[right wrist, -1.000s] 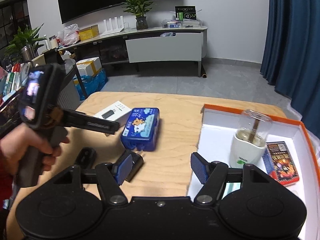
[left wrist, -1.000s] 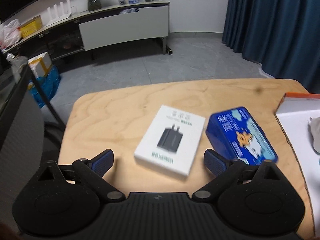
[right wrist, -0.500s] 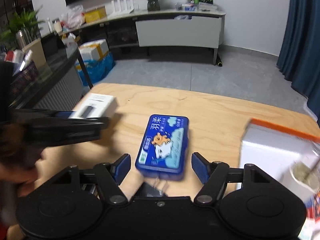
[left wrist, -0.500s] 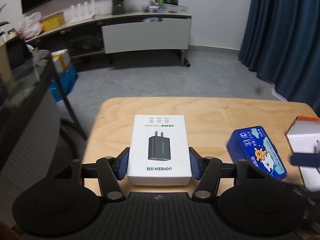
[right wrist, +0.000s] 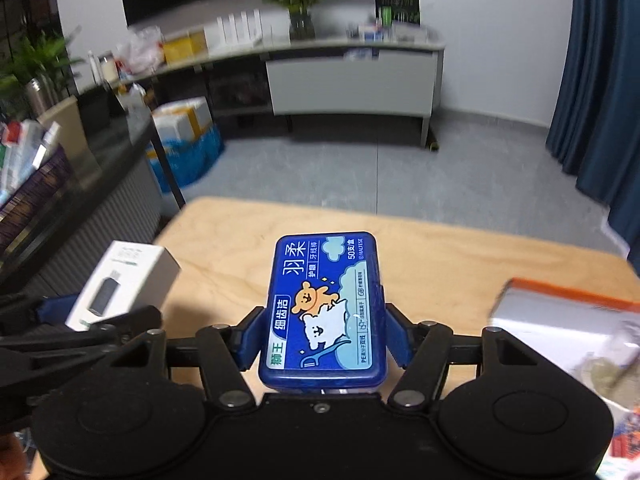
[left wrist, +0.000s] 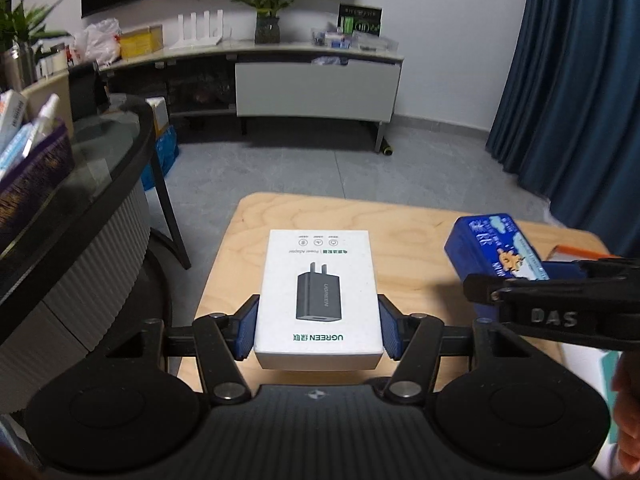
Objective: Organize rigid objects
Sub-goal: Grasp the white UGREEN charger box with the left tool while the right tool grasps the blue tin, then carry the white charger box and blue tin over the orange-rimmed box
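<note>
left gripper (left wrist: pixel 318 328) clamps white charger box (left wrist: pixel 318 292) by long sides | right gripper (right wrist: pixel 322 338) clamps blue tin (right wrist: pixel 324 308) | both likely light, stiff; tin's glossy sides may slip

White charger box (left wrist: pixel 318 292), blue cartoon-bear tin (right wrist: pixel 324 308), orange-rimmed tray (right wrist: pixel 568 292).

A light wooden table (left wrist: pixel 416 240) with round corners stands on a grey floor (left wrist: pixel 304 168). At its right end lies a white tray (right wrist: pixel 560 320) with an orange rim.
</note>
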`<state>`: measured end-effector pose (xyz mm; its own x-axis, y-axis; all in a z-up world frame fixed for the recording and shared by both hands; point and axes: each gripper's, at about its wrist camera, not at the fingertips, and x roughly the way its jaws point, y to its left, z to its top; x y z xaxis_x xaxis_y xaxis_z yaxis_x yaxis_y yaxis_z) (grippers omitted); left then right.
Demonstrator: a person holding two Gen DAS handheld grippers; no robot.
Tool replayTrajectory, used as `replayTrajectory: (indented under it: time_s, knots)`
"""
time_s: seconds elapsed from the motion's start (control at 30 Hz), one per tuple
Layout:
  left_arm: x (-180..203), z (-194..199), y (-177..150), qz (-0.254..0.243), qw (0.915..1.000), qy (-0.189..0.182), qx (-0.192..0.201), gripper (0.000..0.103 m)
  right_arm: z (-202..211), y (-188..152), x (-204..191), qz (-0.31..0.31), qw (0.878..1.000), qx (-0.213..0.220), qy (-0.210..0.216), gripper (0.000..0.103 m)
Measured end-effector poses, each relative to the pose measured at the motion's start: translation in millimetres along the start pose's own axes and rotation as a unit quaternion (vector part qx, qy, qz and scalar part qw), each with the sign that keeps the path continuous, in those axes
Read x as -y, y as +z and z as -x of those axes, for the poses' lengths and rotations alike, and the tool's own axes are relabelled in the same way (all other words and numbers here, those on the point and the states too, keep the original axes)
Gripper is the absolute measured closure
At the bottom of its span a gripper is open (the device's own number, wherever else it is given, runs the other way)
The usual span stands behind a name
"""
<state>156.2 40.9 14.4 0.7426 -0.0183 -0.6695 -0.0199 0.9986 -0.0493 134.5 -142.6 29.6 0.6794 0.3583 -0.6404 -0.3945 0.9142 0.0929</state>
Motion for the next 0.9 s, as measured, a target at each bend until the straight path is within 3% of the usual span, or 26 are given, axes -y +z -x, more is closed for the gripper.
replayTrajectory:
  time_s: [0.3,0.47,0.7,0.9]
  knots:
    - [60.2,56.4,-16.6,-0.004,0.9988,-0.043,0.021,0.044,118.9,-34.5,35.6,-0.015,0.997,0.069,-0.032,0.029]
    - [100.6,81.0,-34.2,-0.018,0.9973,-0.065,0.029,0.044,173.5,-68.1,70.7,-0.054,0.992,0.095,-0.059,0.029]
    - [136.8,112.4,-61.8,-0.032,0.9942,-0.092,0.044,0.044,229.5,-116.3,112.9,-0.09,0.983,0.12,-0.105,0.029]
    - [158.2,125.1,-76.5,-0.052,0.9918,-0.105,0.051,0.044,263.3,-147.7,132.7,-0.116,0.975,0.144,-0.121,0.029]
